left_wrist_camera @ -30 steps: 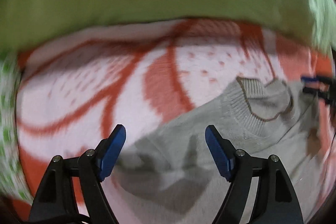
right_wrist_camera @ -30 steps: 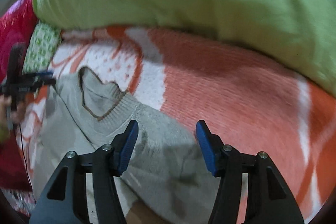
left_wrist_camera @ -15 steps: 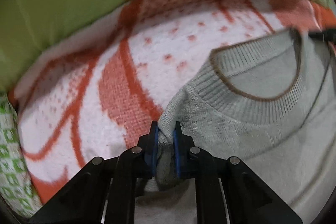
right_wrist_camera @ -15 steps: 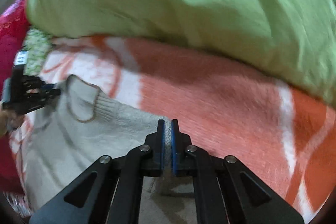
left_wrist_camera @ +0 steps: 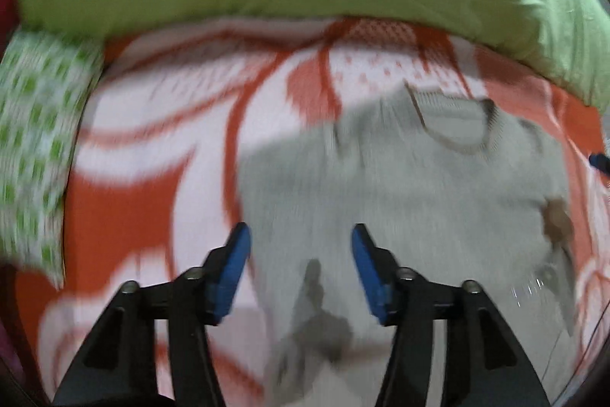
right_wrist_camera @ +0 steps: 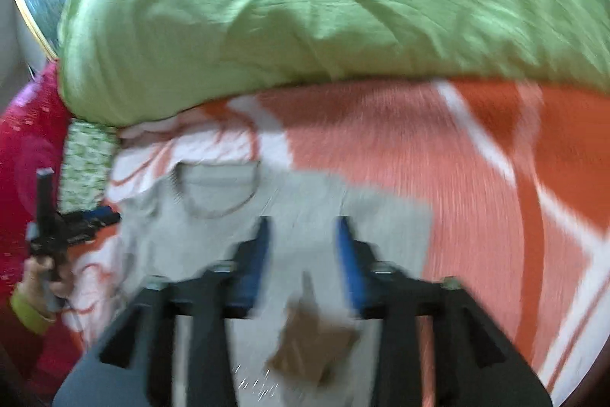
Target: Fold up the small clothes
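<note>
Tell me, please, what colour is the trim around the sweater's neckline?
Brown, edging the pale grey knitted sweater neckline; clearest in the left wrist view.

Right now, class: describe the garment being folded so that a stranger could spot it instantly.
Find the big green pillow; below it spreads an orange-and-white blanket. On that blanket lies the grey sweater, the only plain knit, with a brown-edged round neck and a brown patch.

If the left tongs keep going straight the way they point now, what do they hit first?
Most likely the grey sweater: its body fills the gap between the open left tongs, and nothing shows above it. Depth is blurred, so how soon is unclear.
</note>
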The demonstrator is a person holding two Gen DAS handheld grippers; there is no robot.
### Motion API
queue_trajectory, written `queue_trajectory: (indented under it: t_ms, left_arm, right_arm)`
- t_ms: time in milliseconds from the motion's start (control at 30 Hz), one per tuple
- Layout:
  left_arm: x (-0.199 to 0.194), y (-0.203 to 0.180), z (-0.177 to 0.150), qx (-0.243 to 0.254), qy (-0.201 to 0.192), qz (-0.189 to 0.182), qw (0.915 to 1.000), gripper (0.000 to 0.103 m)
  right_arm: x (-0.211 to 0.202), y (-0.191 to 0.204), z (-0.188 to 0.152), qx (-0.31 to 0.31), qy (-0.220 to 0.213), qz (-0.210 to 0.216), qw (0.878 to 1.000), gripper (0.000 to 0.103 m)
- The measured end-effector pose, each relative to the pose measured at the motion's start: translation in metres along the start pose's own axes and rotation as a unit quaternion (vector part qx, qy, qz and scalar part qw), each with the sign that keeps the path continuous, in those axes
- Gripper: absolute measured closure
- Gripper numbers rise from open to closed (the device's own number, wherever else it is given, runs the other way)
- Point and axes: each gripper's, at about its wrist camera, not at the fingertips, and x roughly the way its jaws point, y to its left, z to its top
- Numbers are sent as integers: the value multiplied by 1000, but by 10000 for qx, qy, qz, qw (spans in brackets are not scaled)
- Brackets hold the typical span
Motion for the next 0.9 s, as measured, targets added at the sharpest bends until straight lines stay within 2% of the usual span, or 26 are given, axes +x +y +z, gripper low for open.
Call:
queue_trajectory:
  t_ms: [200,400,667,800,900]
  left_arm:
    - [-36,-6,-127,-278,387,-184,9987,43]
    - [-61,-6,-218,-512,634,-576,9950,42]
    - [-67,-25,-309,-290,1171,-802,9895,37]
    - [-61,-25,-349,-490,1527,-1089,9810,37]
    - [-59,-28,-368,-524,1540,-1209,9792,37]
  right_arm:
    - [-64,7,-97,243,293,36,9993,48]
    - [-107,18,-175,440,528,-12,9976,48]
    - [-142,27,-259,827,667,-111,9943,48]
    - [-153,26,-296,1041,771,-195,9914,48]
    - [-156,23,-322,1249,885,-254,9879,48]
